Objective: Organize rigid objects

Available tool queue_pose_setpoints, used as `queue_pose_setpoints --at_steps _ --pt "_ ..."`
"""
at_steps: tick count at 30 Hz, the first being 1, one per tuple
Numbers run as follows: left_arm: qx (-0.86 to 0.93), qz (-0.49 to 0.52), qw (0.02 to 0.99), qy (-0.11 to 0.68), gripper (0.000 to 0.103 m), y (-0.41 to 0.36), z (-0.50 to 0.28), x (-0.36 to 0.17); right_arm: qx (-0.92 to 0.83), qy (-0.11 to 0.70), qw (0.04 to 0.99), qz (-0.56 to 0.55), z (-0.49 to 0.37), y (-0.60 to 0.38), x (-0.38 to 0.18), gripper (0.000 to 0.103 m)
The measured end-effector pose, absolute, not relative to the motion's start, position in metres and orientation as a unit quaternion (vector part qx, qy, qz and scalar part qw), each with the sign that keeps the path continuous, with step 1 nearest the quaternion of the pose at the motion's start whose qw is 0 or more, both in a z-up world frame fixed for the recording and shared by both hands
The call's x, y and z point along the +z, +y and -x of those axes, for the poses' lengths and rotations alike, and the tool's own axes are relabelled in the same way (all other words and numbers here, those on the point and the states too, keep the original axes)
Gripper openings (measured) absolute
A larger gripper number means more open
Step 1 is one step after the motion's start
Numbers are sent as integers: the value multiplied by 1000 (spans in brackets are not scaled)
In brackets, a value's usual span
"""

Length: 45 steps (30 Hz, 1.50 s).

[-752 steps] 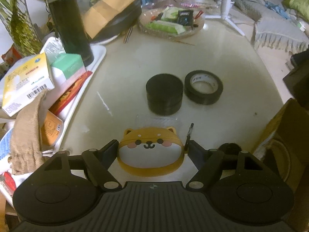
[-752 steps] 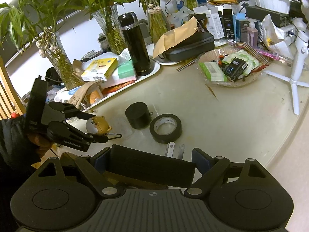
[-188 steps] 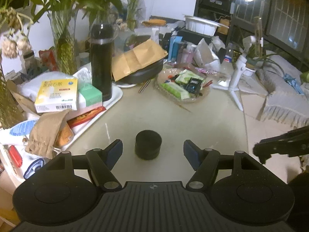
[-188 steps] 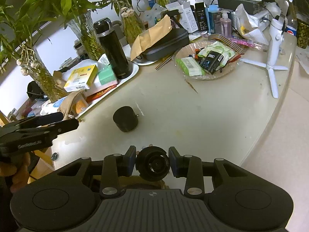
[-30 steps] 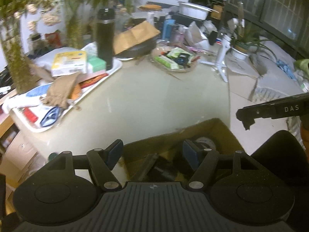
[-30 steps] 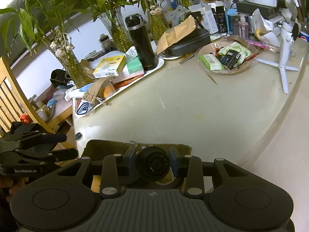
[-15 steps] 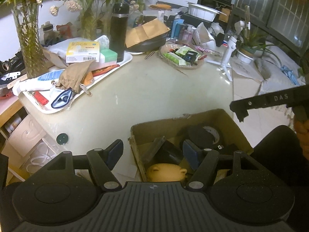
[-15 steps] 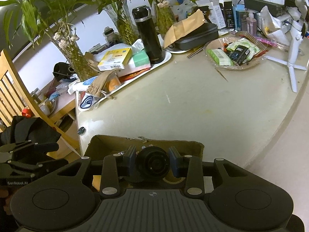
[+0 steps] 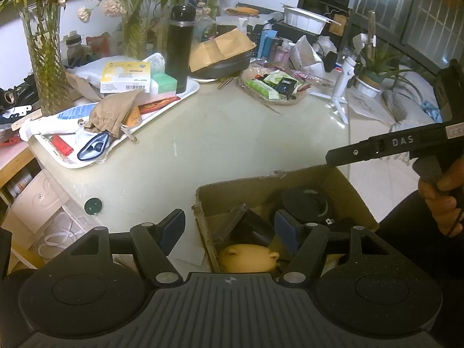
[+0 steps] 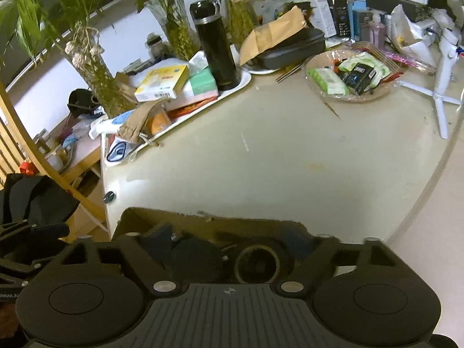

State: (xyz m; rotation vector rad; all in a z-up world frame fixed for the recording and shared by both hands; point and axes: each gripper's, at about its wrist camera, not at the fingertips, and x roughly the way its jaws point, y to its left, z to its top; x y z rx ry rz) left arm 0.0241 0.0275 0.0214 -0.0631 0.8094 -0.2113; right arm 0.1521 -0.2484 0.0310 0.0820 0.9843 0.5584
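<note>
Cardboard box (image 9: 262, 187) at the near edge of the pale table (image 9: 226, 145), open-topped, holding the task's things. Inside: yellow dog-face case (image 9: 249, 259) at the near end, black cylinder (image 9: 253, 226) lying beside a clear plastic piece (image 9: 232, 220), black tape roll (image 9: 304, 203) toward the far right corner. Left gripper (image 9: 229, 227) spread wide above the box's left wall, left finger over bare table, right finger over the box interior, nothing between them. Right gripper (image 10: 229, 249) also spread wide over the box, fingers blurred, gripping nothing; below it the tape roll (image 10: 256, 264) seen ring-on and a dark rounded object (image 10: 194, 259) beside it. Right gripper's side (image 9: 391, 145) visible from the left wrist view, marked "DAS", reaching over the box's far right corner, held by a hand (image 9: 442, 200). Farther back on the table: white tray (image 9: 162, 107) crowded with boxes and a brown pouch (image 9: 113, 113), black thermos (image 9: 179, 49) upright at its far end, shallow dish of packets (image 9: 272, 87), white tripod stand (image 9: 342, 87).
</note>
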Motion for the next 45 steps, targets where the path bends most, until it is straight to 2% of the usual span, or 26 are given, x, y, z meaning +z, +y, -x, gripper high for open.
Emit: queue_pose_setpoints --at_steps 2,6,11,14,19,20,24,45 --pt "-102 30 913 394 68 27 -24 22 262 463 846 -40 -151 -251 32 99" --pt "-101 28 914 393 68 24 -24 22 244 457 855 -22 -147 -252 35 103" --pt "-91 20 915 393 70 17 -22 25 233 456 859 3 -136 -252 37 103" --pt "-82 16 917 391 81 13 -20 27 227 455 861 14 -127 -253 36 103" --pt "-62 5 920 387 91 4 -15 30 215 459 862 27 -115 -256 31 103" --pt "-56 -1 920 387 97 2 -15 29 214 460 861 29 -111 -257 29 103" --pt "-42 -9 916 399 103 -4 -12 26 214 462 860 37 -95 -259 21 103" --pt "-2 -1 885 465 103 -10 4 -14 193 483 851 71 -51 -255 -17 103"
